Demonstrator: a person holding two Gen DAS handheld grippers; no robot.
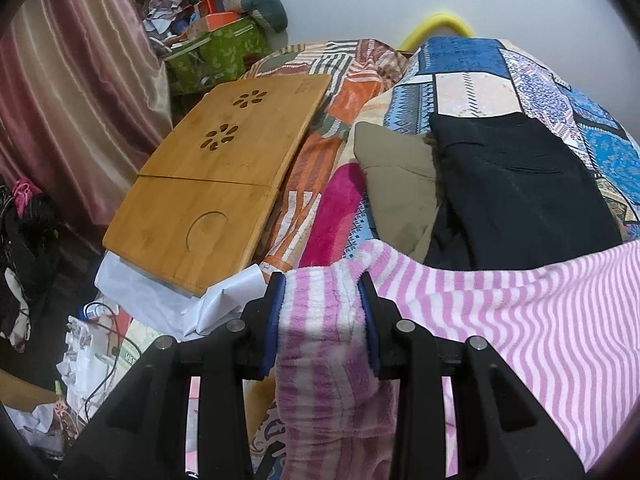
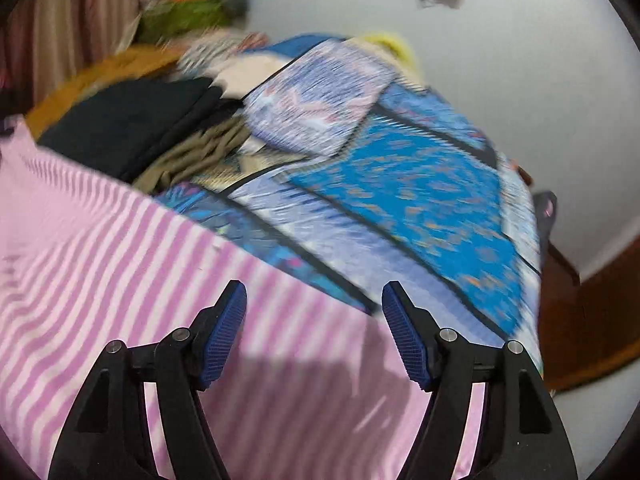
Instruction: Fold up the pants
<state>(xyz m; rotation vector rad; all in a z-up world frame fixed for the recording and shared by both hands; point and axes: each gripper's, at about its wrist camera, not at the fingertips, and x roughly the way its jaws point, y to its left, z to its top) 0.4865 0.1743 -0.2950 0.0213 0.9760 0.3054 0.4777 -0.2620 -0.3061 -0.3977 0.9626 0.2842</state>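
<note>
A: Where are the pink-and-white striped pants [image 1: 520, 320] lying?

B: They are spreading across the near part of the bed, over the blue patterned bedspread [image 1: 472, 64]. One bunched fold of them is standing up between the pads of the left gripper [image 1: 323, 294], and the rest is stretching away to the right in the left wrist view.

A: So the left gripper is gripping them?

B: Yes, its two blue pads are pressing on that thick fleecy fold from both sides, so it is clamped on the pants.

A: And the right gripper [image 2: 314, 296]?

B: Its jaws are standing well apart with nothing between them. It is hanging over the flat striped cloth near the edge where the pants are meeting the bedspread. That view is blurring, so I cannot tell whether the tips are touching the fabric.

A: What is sitting behind the pants?

B: A folded black garment [image 1: 520, 184] is lying just beyond them, and an olive-brown garment [image 1: 396, 184] is lying beside it on its left, touching it. Further left, a bamboo lap tray [image 1: 216, 176] with flower-shaped cut-outs is resting tilted on an orange patterned blanket [image 1: 320, 128].

A: Anything at the far end?

B: A green printed box [image 1: 216, 56] with clutter in it is sitting by the striped curtain [image 1: 68, 92], and a yellow curved tube [image 1: 436, 26] is showing against the wall
</note>
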